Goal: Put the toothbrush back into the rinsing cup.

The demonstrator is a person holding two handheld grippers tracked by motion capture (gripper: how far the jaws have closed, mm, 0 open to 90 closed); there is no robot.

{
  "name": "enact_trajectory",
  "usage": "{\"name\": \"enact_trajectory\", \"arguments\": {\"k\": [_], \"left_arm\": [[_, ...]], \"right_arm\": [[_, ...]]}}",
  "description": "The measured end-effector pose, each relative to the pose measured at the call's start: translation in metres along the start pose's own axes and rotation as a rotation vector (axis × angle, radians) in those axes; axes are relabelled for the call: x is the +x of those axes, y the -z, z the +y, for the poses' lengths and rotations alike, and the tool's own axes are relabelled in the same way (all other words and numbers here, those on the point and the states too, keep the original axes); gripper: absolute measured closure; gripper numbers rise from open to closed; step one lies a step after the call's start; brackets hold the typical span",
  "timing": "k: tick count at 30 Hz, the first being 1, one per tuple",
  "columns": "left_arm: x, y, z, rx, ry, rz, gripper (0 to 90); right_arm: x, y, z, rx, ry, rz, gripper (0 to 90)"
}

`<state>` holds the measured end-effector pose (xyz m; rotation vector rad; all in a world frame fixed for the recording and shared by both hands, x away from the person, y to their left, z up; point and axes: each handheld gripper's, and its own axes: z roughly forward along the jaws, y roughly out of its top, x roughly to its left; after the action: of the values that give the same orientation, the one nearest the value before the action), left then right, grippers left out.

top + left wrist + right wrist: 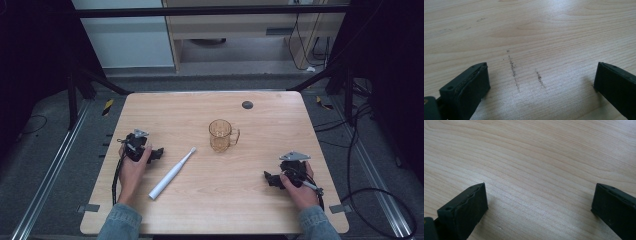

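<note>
Step in hand, I'd judge: L gripper going for the toothbrush. Best to come in square across the handle w/ jaws straddling it, then close. Toothbrush lies flat on the worktop, just right of L jaws, apart (cup beyond). Both L and R gripper jaws wide open, holding nothing.

a pale wooden surface is carrying a white electric toothbrush lying slantwise near its middle, an amber glass mug standing upright beyond it, and a dark round disc near the far edge.
</note>
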<state>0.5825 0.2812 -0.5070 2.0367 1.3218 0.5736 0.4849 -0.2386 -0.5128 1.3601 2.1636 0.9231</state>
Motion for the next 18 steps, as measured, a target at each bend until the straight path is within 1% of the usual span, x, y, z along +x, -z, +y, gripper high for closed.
{"name": "enact_trajectory", "arguments": {"k": [5,8,9,11,12,13,14,15,16,17,18], "left_arm": [[0.0,-0.001,0.001,0.0,0.01,0.007,0.0],[0.0,-0.001,0.001,-0.002,0.009,0.005,0.0],[0.0,0.0,0.001,0.0,0.008,0.003,0.9],[-0.003,0.006,0.003,-0.006,0.006,0.005,8.0],[-0.003,0.006,0.003,-0.006,0.006,0.005,7.3],[-0.008,0.016,0.006,-0.013,0.003,-0.006,7.2],[-0.008,0.016,0.006,-0.013,0.003,-0.006,7.1],[-0.011,0.022,0.008,-0.019,-0.001,-0.007,7.1],[-0.016,0.032,0.01,-0.032,-0.013,-0.008,7.1],[-0.022,0.04,0.013,-0.035,-0.034,-0.009,7.1],[-0.022,0.04,0.013,-0.035,-0.034,-0.009,7.2]], "right_arm": [[0.0,0.0,0.0,0.0,0.0,0.0,0.3],[0.0,0.0,0.0,0.0,0.0,0.0,0.3],[0.0,0.0,0.0,0.0,-0.001,-0.001,0.3],[0.0,0.0,0.0,0.0,0.0,0.0,0.3],[0.0,0.0,0.0,0.0,0.0,0.0,0.3],[0.0,0.0,0.0,0.0,0.0,0.0,0.3],[0.0,0.0,0.0,0.0,0.0,0.0,0.3],[0.0,0.0,0.0,0.0,0.0,0.0,0.3],[0.0,0.0,0.0,0.0,0.0,0.0,0.4],[0.0,0.0,0.0,0.0,0.0,0.0,0.3],[0.0,0.0,0.0,0.0,0.0,0.0,0.3]]}}
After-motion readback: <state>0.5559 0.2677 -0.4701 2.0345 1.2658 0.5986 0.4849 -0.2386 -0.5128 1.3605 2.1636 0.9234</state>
